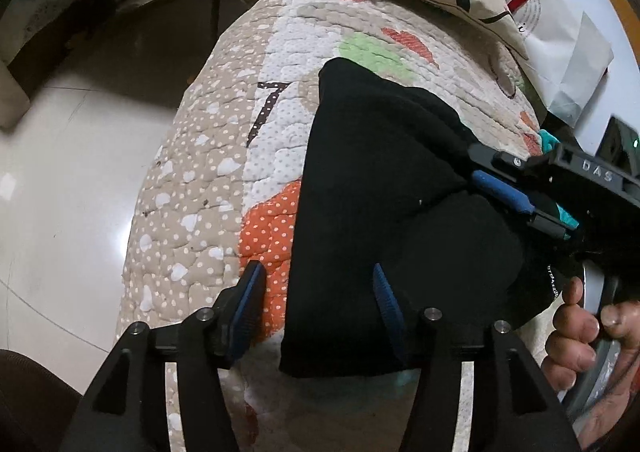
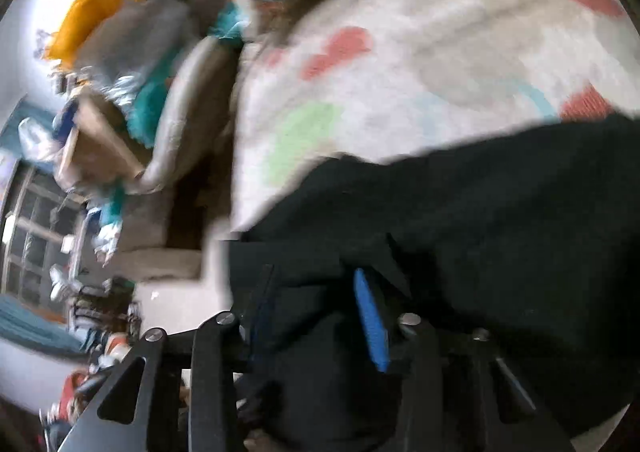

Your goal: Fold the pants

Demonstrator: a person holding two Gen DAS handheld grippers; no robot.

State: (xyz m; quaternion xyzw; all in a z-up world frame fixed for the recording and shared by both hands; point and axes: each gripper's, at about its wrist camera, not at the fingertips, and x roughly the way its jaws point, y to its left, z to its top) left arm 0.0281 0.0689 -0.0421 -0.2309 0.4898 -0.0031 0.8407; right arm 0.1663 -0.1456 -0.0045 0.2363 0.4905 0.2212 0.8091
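Basically the black pants (image 1: 384, 211) ran near-to-far on the quilt (image 1: 208, 187); left tool (image 1: 320, 316) open astride their near-left edge, right tool (image 1: 504, 187) nearer the fold, its grip unclear.

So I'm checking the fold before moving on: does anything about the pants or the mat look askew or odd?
Slightly. The black pants lie folded on the quilted mat, but the right side bulges in a rumpled hump where the right gripper meets it. The left gripper hovers open. No damage visible.

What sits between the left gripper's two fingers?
The black pants' left edge over the quilted patterned mat, seen in the left wrist view; left gripper open.
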